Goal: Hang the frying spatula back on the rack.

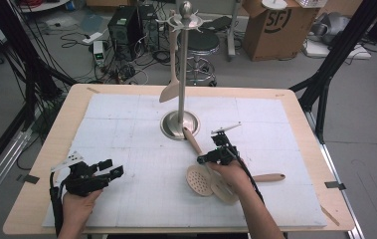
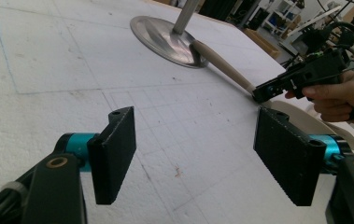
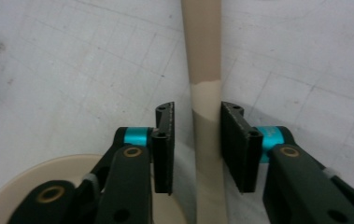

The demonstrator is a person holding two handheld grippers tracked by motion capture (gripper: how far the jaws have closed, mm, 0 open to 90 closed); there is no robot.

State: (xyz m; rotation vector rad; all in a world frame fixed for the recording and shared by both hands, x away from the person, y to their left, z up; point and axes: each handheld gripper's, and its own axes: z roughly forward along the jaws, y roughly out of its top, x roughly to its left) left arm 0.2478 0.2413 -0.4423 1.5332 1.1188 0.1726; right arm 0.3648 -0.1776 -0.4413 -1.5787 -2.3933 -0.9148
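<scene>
Slotted spoon (image 1: 199,180): I see it flat on the white tabletop (image 1: 126,124), perforated head toward me, handle tip (image 1: 189,135) touching the stand's round base (image 1: 179,124).

Left tongs (image 1: 111,168): wide open, holding nothing, low over the bare left of the tabletop and well apart from the utensils; in the left gripper view its two pads (image 2: 114,151) frame only white surface. I judge no risk here unless it swings right into the other hand.

Hanging spatula (image 1: 171,87): on the stand's pole (image 1: 181,69), behind the work; a handle lifted steeply could knock it.

Right tongs (image 1: 217,152): partly open, astride the spoon's handle (image 3: 204,93) at the colour join; one pad looks touching, the other stands just beside it, so nothing is clamped yet.

Risk, grip: closing off-centre could roll the round handle out sideways.

Risk, balance: I judge the hold far from the head, so the head may droop or pivot on lifting.

Second utensil (image 1: 255,178): lies under my right hand (image 1: 231,172), touching or overlapping the spoon; lifting may drag it along.
</scene>
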